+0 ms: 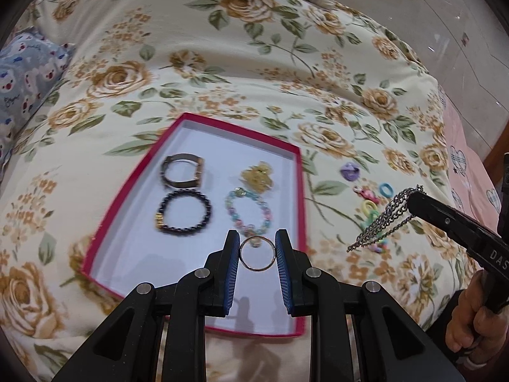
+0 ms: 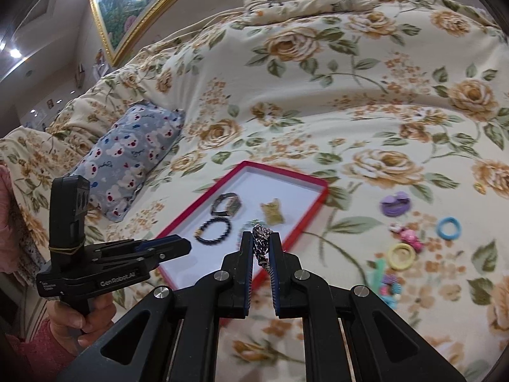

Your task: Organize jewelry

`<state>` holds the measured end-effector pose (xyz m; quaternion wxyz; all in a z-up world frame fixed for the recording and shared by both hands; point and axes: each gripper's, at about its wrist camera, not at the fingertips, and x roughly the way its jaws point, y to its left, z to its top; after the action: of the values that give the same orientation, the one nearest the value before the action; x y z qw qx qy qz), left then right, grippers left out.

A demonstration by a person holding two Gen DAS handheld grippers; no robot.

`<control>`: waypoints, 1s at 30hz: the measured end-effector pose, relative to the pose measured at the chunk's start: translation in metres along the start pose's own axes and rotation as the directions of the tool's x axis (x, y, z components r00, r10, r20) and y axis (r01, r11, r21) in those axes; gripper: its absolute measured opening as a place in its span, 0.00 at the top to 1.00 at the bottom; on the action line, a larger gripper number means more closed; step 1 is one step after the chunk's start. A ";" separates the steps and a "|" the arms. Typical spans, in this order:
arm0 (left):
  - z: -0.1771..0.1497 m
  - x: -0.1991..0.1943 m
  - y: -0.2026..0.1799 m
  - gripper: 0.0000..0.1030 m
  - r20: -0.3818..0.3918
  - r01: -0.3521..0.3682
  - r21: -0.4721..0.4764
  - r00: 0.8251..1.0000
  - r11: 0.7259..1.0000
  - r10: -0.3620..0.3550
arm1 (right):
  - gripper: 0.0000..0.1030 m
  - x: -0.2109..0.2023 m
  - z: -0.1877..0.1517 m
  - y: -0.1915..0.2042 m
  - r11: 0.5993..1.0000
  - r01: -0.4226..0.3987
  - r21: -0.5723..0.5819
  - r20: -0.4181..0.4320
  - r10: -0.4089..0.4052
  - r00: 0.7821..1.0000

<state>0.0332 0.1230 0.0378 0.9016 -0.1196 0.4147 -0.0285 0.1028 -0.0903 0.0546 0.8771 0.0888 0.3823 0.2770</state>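
Mid-transfer: left gripper (image 1: 257, 252) fingers pinch a ring (image 1: 257, 253), right gripper (image 2: 261, 248) fingers clamp a chain (image 2: 261, 244); next, lowering both into the red box (image 1: 286, 146), frame centre.

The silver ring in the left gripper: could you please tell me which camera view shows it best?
The left wrist view: the silver ring faces the camera as a full circle, pinched between the left gripper's blue pads above the red tray. The right wrist view shows that gripper only side-on, and the ring cannot be made out.

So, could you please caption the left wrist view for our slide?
Left tool holds a silver ring over the red tray; right tool carries a chain.
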 end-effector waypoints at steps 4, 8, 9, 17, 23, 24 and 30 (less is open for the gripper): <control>0.003 0.001 0.014 0.79 0.002 -0.024 -0.024 1.000 0.999 0.024 | 0.91 0.015 0.003 0.015 0.999 -0.041 -0.017 -0.014 0.041 0.999; 0.004 0.004 0.029 0.79 -0.004 -0.055 -0.053 0.998 0.997 0.055 | 0.91 0.031 0.006 0.030 0.996 -0.077 -0.039 -0.029 0.076 0.997; 0.005 0.006 0.032 0.79 -0.008 -0.061 -0.058 0.998 0.996 0.060 | 0.91 0.036 0.007 0.033 0.995 -0.085 -0.042 -0.037 0.084 0.996; 0.010 0.027 0.054 0.79 -0.038 -0.108 -0.097 0.994 0.989 0.105 | 0.91 0.074 0.003 0.044 0.992 -0.117 -0.043 -0.093 0.112 0.989; 0.015 0.052 0.067 0.79 -0.072 -0.138 -0.111 0.989 0.984 0.130 | 0.91 0.106 -0.006 0.038 0.994 -0.113 -0.016 -0.148 0.109 0.983; 0.016 0.056 0.068 0.79 -0.075 -0.141 -0.112 0.988 0.984 0.133 | 0.91 0.110 -0.008 0.037 0.994 -0.111 -0.011 -0.158 0.108 0.982; 0.019 0.081 0.071 0.79 -0.106 -0.169 -0.096 0.982 0.981 0.159 | 0.91 0.131 -0.018 0.029 0.996 -0.086 -0.002 -0.208 0.084 0.975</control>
<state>0.0975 0.1836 -0.0273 0.8719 -0.1305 0.4678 0.0620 0.1502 0.0049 -0.0291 0.8202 0.0707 0.4660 0.3241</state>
